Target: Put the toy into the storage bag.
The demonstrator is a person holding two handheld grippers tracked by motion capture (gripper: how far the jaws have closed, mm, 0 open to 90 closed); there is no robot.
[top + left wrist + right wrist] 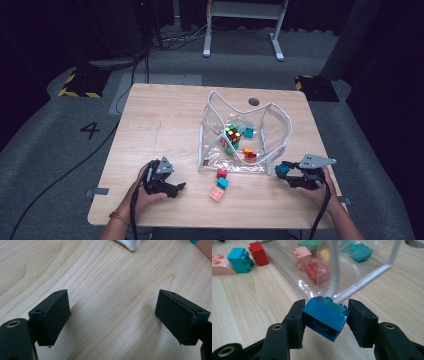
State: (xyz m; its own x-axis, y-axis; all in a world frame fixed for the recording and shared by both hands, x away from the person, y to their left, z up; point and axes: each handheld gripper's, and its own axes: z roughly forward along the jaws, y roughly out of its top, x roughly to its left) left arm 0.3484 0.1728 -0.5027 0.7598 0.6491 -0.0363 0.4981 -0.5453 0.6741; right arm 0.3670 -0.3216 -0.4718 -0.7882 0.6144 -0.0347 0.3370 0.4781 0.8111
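My right gripper (325,320) is shut on a dark blue brick (325,317), held tilted a little above the table just outside the right front corner of a clear bag (245,132); from above it sits at the table's right front (283,169). The bag (352,270) holds a colourful puzzle cube (232,133) and several bricks. In front of the bag lie a red brick (221,173), a teal brick (222,183) and a pink brick (217,194). My left gripper (181,188) rests open over bare wood (112,315) at the left front.
The wooden table (160,125) has a round cable hole (254,101) near its far edge. A white bag corner (131,245) shows far ahead of the left jaws. Beyond the table stand a white desk frame (245,30) and floor cables.
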